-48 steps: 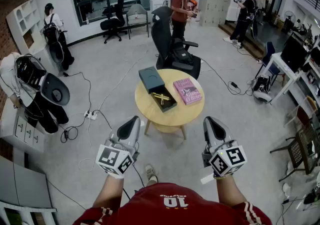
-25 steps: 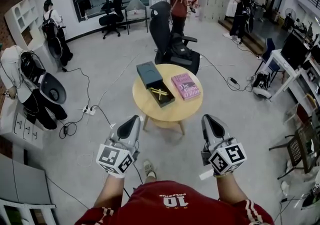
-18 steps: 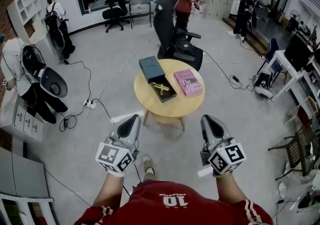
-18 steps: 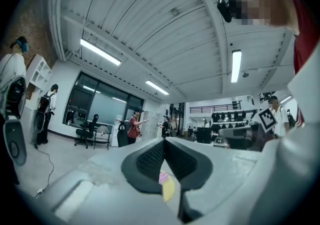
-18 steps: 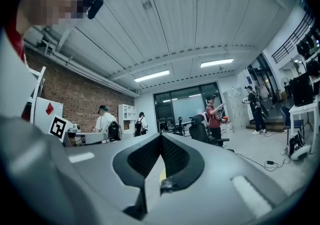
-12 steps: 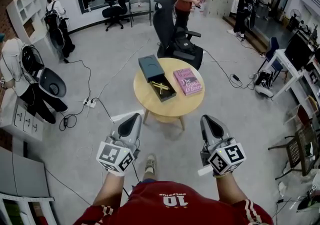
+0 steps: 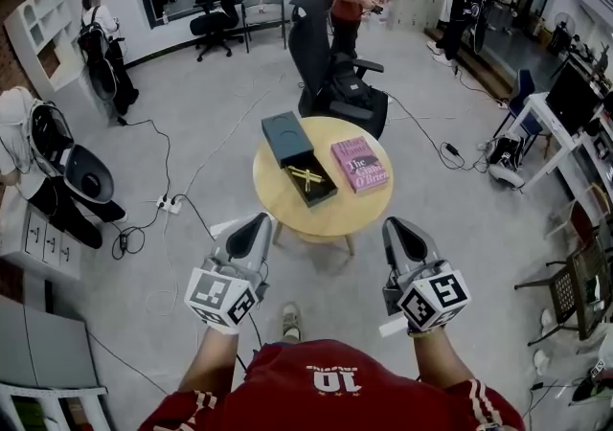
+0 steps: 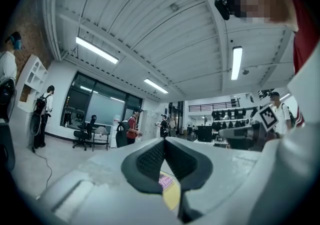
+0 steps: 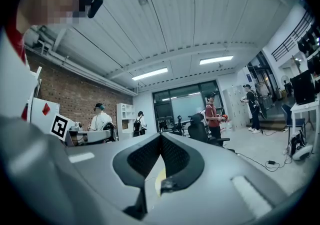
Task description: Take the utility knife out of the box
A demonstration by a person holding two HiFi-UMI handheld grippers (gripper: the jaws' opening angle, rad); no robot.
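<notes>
first, in the head view, the left gripper (image 7: 256, 222) and the right gripper (image 7: 394, 226) are hanging side by side over the floor, both pointing toward the round wooden table (image 7: 326, 216) and both well apart from it. neither is touching or carrying anything. the box (image 7: 313, 185) is sitting open on the left half of the table, and the yellow utility knife (image 7: 306, 176) is lying inside it. the box's lid (image 7: 287, 138) is lying at its far end, touching it. a pink book (image 7: 360, 164) is lying just beside the box on the right. a black office chair (image 7: 330, 75) is standing behind the table.

next, in the left gripper view, the left gripper (image 8: 164, 142) is showing its two dark textured pads pressing flat together, with nothing between them. below the tips, a sliver of the yellow table (image 8: 173, 198) and a corner of the book (image 8: 165, 180) are showing. the box and the knife are not showing here.

last, in the right gripper view, the right gripper (image 9: 160, 139) is likewise keeping its pads fully together and is clamping nothing. only a small patch of the yellow table (image 9: 158, 180) is showing below the tips, and the box is hidden behind the jaws.
</notes>
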